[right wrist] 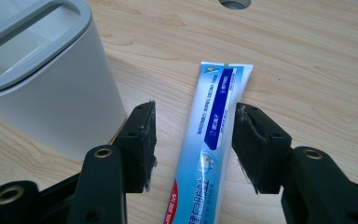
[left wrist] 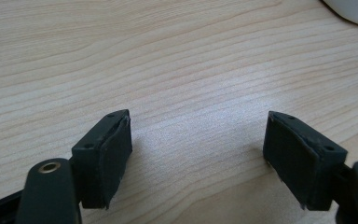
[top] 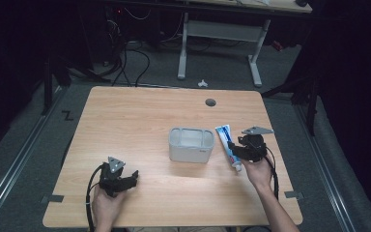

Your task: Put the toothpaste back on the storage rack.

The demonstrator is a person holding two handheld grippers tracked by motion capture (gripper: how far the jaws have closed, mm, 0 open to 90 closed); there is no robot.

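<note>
Black jaws of the right gripper (right wrist: 193, 144) are straddling the toothpaste tube (right wrist: 212, 140), which is lying flat on the wooden table (top: 140, 111) just beside the grey bin (top: 191, 144), probably so it can be picked up and dropped in. Its jaws are standing partly spread, one on each side of the tube with gaps showing, so nothing is being pinched yet. Over at the near left, the left gripper (left wrist: 198, 154) is hovering wide open above bare wood, holding nothing.
</note>
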